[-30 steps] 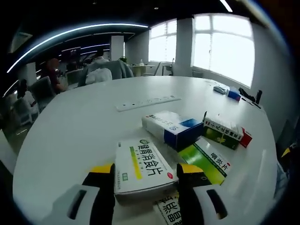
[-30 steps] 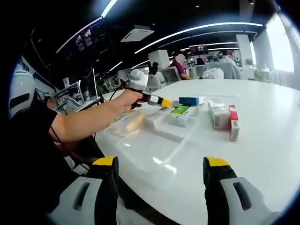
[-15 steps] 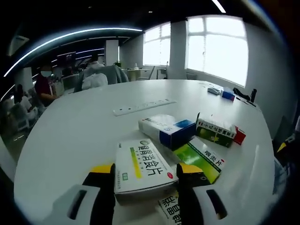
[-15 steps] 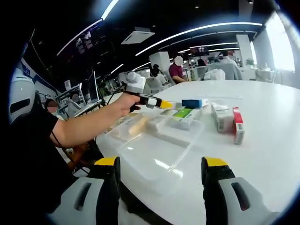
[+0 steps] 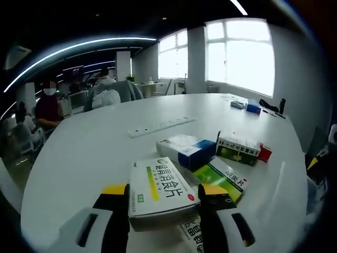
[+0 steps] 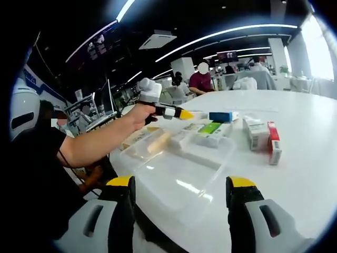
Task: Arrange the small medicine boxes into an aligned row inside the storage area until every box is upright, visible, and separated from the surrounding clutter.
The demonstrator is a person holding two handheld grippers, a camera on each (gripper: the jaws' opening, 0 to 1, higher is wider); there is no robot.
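Note:
My left gripper (image 5: pixel 164 192) is shut on a white medicine box with a green and yellow stripe (image 5: pixel 158 184), held flat above the white table (image 5: pixel 89 153). Past it lie a blue and white box (image 5: pixel 187 150), a green box (image 5: pixel 222 178) and a green, white and red box (image 5: pixel 240 148). Part of another box (image 5: pixel 190 232) peeks out beneath the held one. My right gripper (image 6: pixel 180 182) is open over a clear plastic tray (image 6: pixel 179 171). The left gripper (image 6: pixel 174 112) appears there too, in a person's hand, above several boxes (image 6: pixel 210 128).
A white power strip (image 5: pixel 160 125) lies across the middle of the table, and small blue items (image 5: pixel 251 108) sit at its far side. The person's forearm (image 6: pixel 100 142) reaches in from the left. People sit at desks in the background.
The left gripper has kept its hold on the striped box and lifted slightly, so the other boxes sit a little further off. In the right gripper view the hand has risen a little.

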